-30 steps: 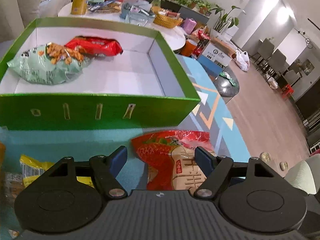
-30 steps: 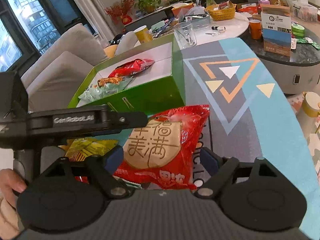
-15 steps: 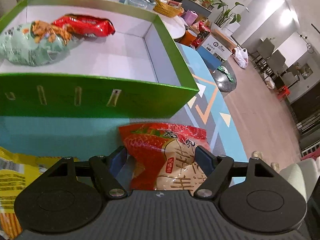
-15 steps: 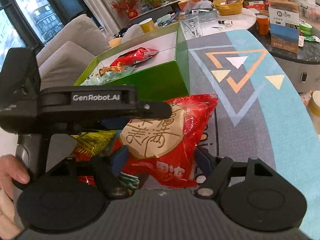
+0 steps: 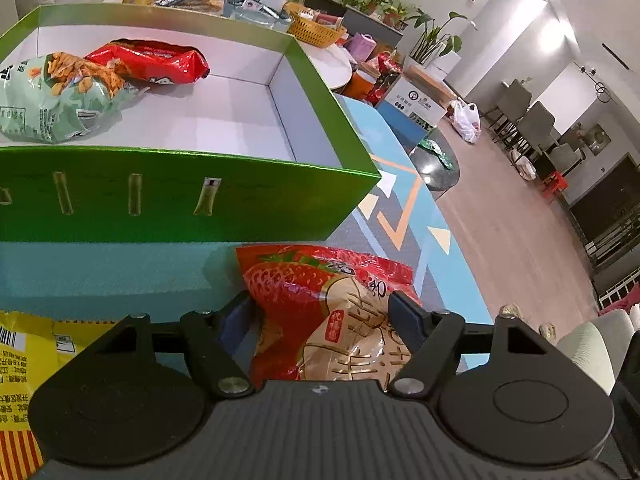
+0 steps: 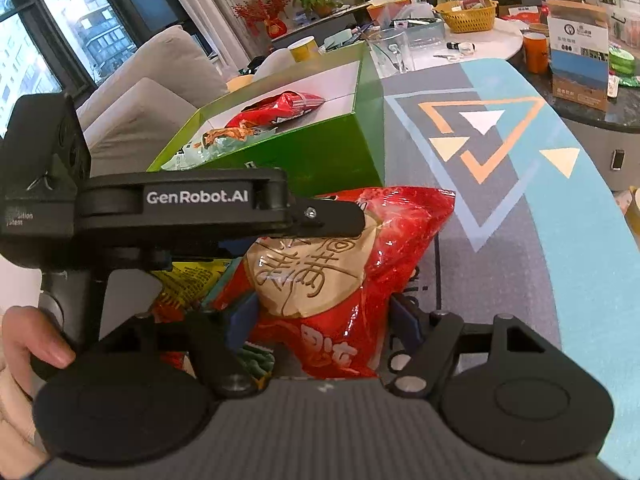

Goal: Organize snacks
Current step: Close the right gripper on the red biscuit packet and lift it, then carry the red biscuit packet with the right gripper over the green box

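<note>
A red snack bag with a strawberry and a round gold label (image 5: pixel 332 316) (image 6: pixel 340 276) lies on the patterned mat just in front of the green box (image 5: pixel 160 196) (image 6: pixel 320 152). My left gripper (image 5: pixel 322 314) is open with its fingers on either side of the bag's near end. My right gripper (image 6: pixel 322 320) is open and straddles the same bag from the other side. The left gripper's body (image 6: pixel 180 204) crosses over the bag in the right wrist view. Inside the box lie a pale green snack bag (image 5: pixel 52 96) and a red snack bag (image 5: pixel 152 60).
A yellow snack packet (image 5: pixel 28 360) lies on the mat at the lower left, also in the right wrist view (image 6: pixel 188 280). A cluttered white table (image 6: pixel 460 44) stands behind the box, with a yellow basket (image 6: pixel 466 16) and a glass (image 6: pixel 390 54). A sofa (image 6: pixel 152 80) stands at left.
My left gripper has moved forward and lower, so the red bag now sits between its fingers. My right gripper has also closed in on the bag. Both stay open.
</note>
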Motion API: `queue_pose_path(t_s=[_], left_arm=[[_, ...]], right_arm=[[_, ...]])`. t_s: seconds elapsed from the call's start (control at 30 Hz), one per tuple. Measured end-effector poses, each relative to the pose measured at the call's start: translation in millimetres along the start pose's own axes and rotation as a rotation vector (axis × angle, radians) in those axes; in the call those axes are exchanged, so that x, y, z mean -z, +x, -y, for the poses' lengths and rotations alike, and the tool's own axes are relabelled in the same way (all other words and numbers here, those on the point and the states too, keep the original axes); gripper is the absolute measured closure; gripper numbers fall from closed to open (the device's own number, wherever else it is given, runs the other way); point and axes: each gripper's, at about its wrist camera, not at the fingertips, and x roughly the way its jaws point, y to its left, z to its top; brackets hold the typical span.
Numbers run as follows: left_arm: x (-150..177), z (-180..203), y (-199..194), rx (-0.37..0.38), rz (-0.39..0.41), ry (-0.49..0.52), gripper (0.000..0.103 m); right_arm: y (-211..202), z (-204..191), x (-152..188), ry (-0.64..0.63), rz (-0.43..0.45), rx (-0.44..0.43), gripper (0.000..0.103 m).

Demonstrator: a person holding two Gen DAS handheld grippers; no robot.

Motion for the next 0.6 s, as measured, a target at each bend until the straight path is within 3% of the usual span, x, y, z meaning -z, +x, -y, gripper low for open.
queue_pose_path(t_s=[0.27, 0.6], left_arm=[[5, 2, -5, 0.032, 0.011, 0.019, 0.050], [7, 8, -8, 0.046, 0.015, 0.048, 0.055]], right_arm=[[-4, -9, 7, -0.064, 0.057, 0.027, 0.030], [-7, -11, 5, -0.064, 0.060, 0.034, 0.033]])
